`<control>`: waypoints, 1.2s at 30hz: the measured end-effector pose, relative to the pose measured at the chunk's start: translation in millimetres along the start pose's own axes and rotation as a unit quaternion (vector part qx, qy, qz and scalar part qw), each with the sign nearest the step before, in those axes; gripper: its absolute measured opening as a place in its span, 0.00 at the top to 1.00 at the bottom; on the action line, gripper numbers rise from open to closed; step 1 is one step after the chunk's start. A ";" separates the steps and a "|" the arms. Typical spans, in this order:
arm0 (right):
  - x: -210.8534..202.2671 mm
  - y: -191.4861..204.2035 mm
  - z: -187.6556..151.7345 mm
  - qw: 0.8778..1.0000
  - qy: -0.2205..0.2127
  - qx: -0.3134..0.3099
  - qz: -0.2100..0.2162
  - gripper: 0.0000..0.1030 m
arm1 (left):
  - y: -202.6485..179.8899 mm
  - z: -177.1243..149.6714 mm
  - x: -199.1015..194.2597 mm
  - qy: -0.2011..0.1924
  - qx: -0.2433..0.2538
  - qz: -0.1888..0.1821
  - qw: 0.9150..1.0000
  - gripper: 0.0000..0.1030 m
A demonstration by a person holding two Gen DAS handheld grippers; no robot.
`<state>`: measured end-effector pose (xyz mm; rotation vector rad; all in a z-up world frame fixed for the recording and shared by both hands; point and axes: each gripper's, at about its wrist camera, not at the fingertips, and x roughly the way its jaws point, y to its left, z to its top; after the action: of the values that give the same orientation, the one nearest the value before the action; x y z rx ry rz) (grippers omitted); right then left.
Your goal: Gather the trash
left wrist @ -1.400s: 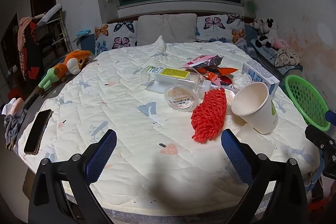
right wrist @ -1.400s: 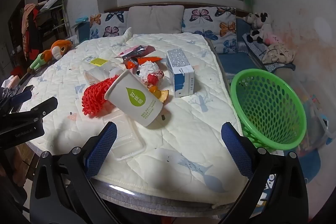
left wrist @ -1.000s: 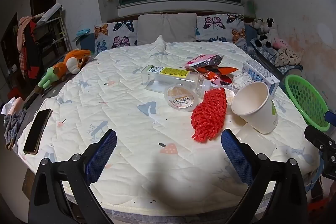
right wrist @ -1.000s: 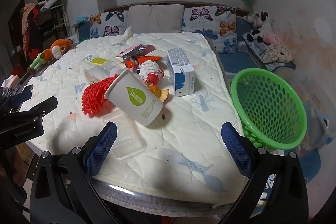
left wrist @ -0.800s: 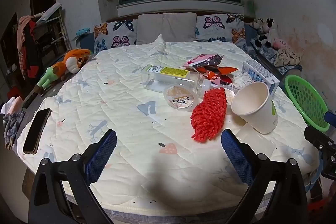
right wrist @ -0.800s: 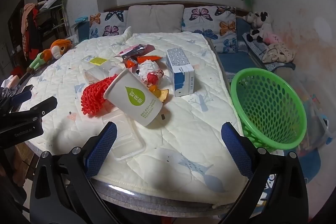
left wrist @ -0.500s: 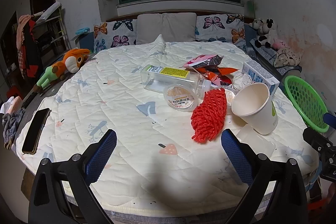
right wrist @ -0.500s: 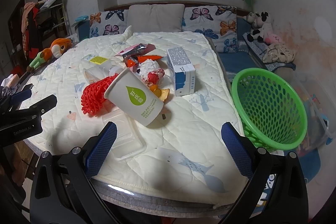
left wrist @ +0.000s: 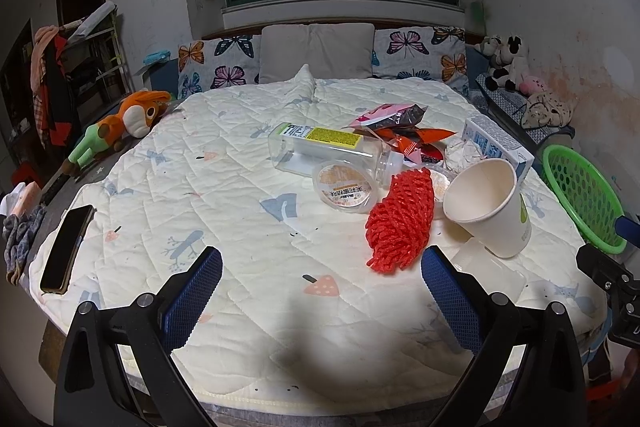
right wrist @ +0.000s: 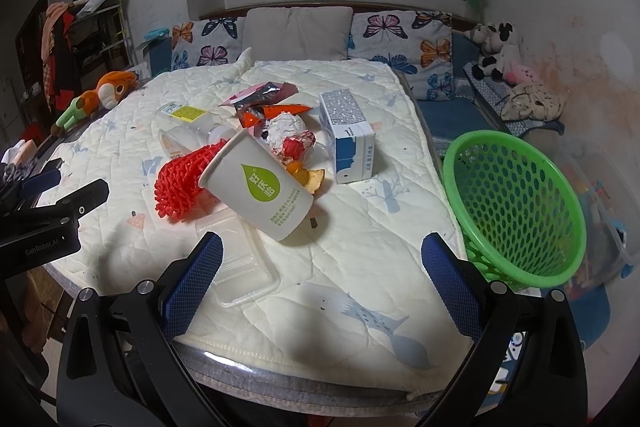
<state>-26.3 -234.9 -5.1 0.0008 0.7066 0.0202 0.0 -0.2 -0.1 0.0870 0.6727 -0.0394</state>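
Observation:
Trash lies in a heap on the bed: a tipped white paper cup (left wrist: 490, 201) (right wrist: 260, 187), a red foam net (left wrist: 400, 223) (right wrist: 180, 181), a clear plastic bottle (left wrist: 328, 151), a round lidded tub (left wrist: 346, 187), snack wrappers (left wrist: 400, 125) (right wrist: 264, 99), a crumpled wad (right wrist: 290, 131), a blue-white carton (right wrist: 352, 143) and a flat clear tray (right wrist: 240, 267). A green mesh basket (right wrist: 516, 203) (left wrist: 580, 195) stands beside the bed's right edge. My left gripper (left wrist: 320, 295) is open above the quilt's near edge, short of the heap. My right gripper (right wrist: 320, 283) is open, just in front of the cup and tray.
A black phone (left wrist: 66, 247) lies on the bed's left edge. An orange plush toy (left wrist: 120, 123) rests further back on the left. Butterfly pillows (left wrist: 316, 57) line the headboard, and soft toys (right wrist: 500, 59) sit on a bench at the right. The quilt (left wrist: 200, 187) left of the heap is bare.
Both grippers have stayed open and nearly still; the views drift only slightly. Nothing on the bed has moved.

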 end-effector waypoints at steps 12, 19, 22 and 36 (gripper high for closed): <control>1.7 2.5 0.3 1.000 0.001 -0.002 0.001 0.04 | -2.1 -0.6 -2.3 0.000 0.000 -0.001 1.000 0.06; 2.2 2.8 0.5 1.000 0.002 -0.003 0.002 0.04 | -0.1 -0.2 0.0 0.000 -0.001 -0.001 1.000 0.06; 3.8 4.2 1.2 1.000 0.002 -0.004 0.002 0.04 | -0.4 -0.3 0.2 0.001 -0.001 -0.001 1.000 0.06; 10.9 5.2 8.4 1.000 0.007 -0.011 0.009 0.04 | 5.1 0.3 8.5 0.003 -0.001 0.000 1.000 0.06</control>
<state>-12.6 -229.4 -5.8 -0.0150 0.7193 0.0452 7.2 4.7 -4.8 0.0851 0.6777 -0.0381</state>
